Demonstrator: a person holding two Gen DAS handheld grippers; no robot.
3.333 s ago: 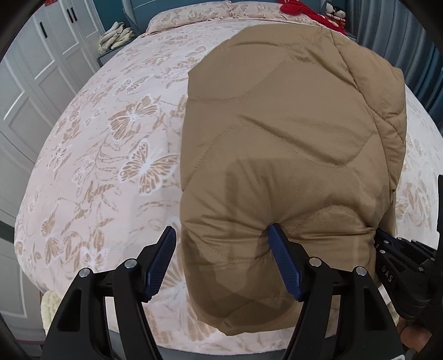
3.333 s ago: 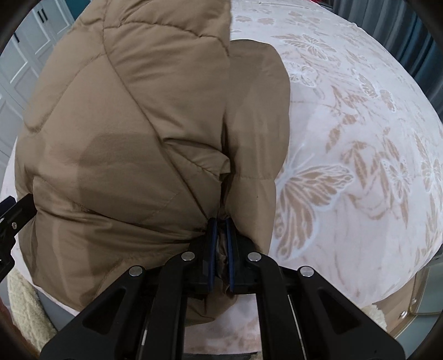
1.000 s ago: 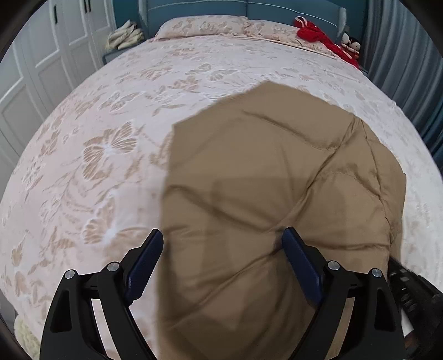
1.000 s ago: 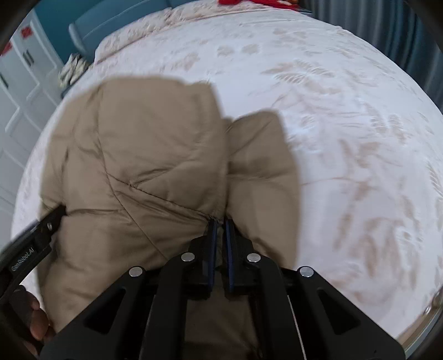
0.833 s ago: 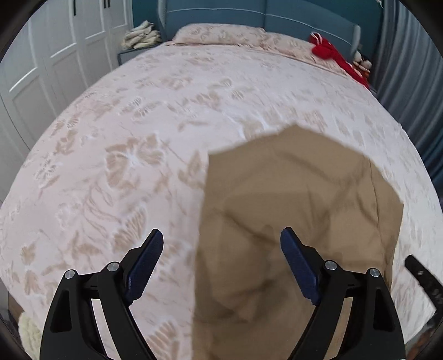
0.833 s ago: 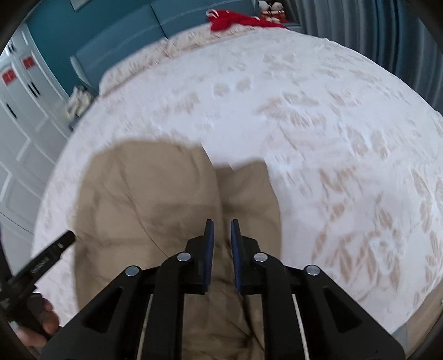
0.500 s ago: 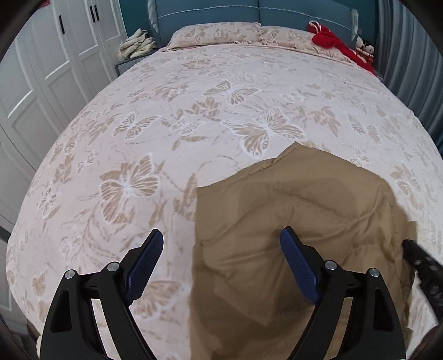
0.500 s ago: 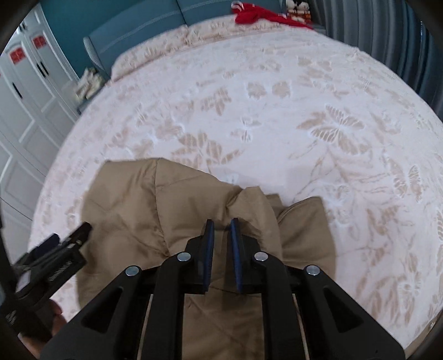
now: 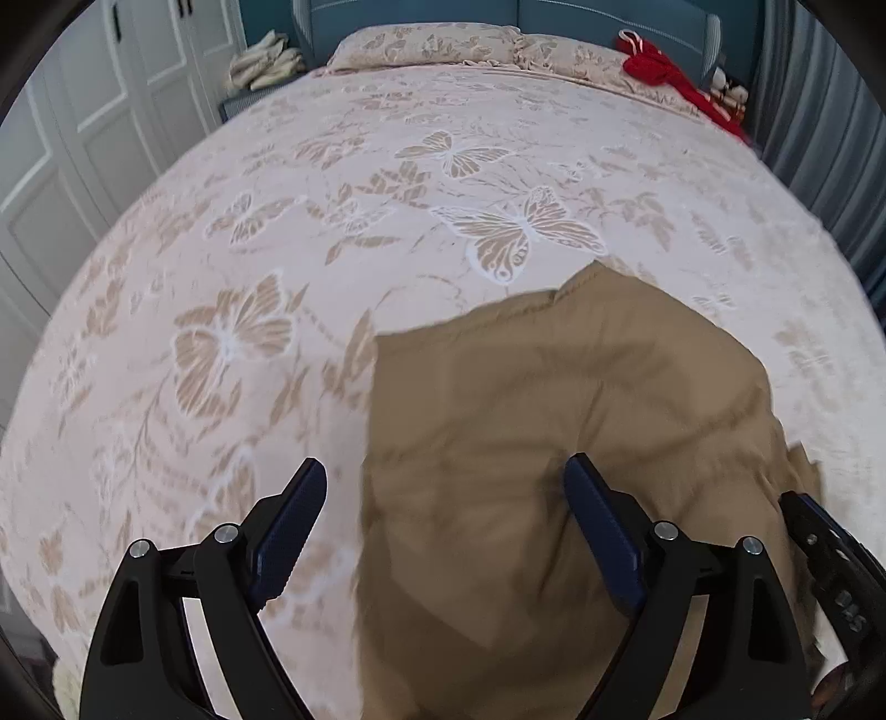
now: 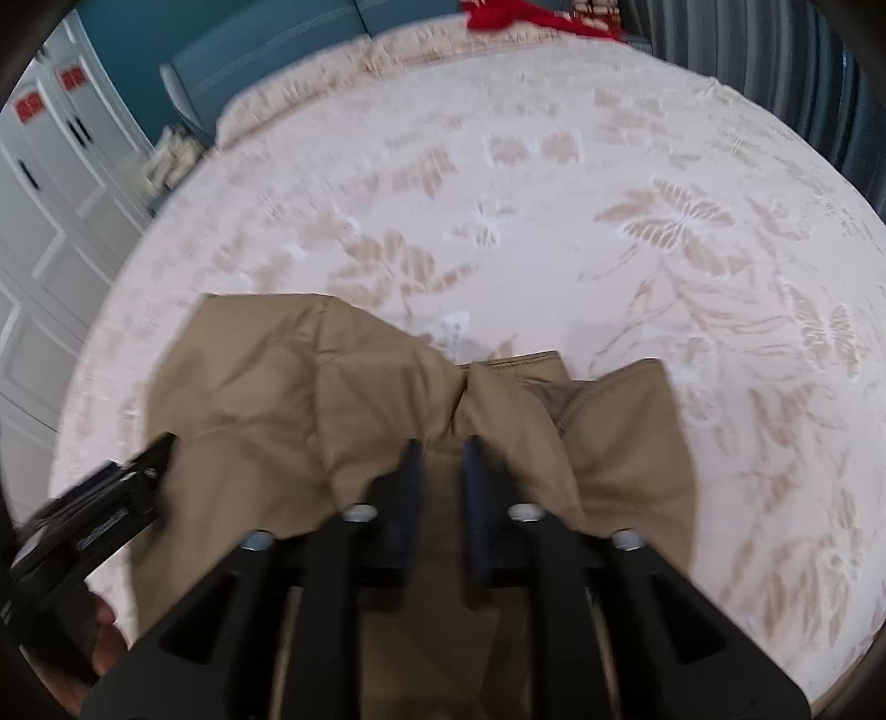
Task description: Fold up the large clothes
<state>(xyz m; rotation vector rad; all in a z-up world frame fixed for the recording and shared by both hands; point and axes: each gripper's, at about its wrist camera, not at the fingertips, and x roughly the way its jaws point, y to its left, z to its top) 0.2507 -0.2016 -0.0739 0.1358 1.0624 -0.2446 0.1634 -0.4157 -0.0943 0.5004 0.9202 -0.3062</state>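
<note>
While your left tongs [image 9: 443,498] stand spread wide with nothing pressed between their blue pads, the tan quilted padded jacket [image 9: 554,443] lies folded on the bed with the pale pink butterfly-patterned bedspread [image 9: 277,249], near the edge closest to you. In the left wrist view the jacket's left border runs between the two pads: the right pad hangs over the fabric and the left pad over bare bedspread.

Your right tongs [image 10: 443,482] have just been opening; the gap between their dark pads is moderate, and they hover over the bunched middle of the jacket [image 10: 310,399] without pinching it. The view is blurred, so you cannot tell whether the pad tips brush the cloth. In that view a puckered fold rises just ahead of the pads, and a rounded flap of the jacket spreads to the right of it.

At the left edge of the right wrist view your left tongs [image 10: 105,498] show as a black frame over the jacket's left side, with part of your hand [image 10: 99,637] beneath. At the right edge of the left wrist view the black frame of the right tongs [image 9: 830,565] sits beside the jacket.

At the head of the bed lie matching patterned pillows [image 9: 432,44] and a red garment [image 9: 664,72].
</note>
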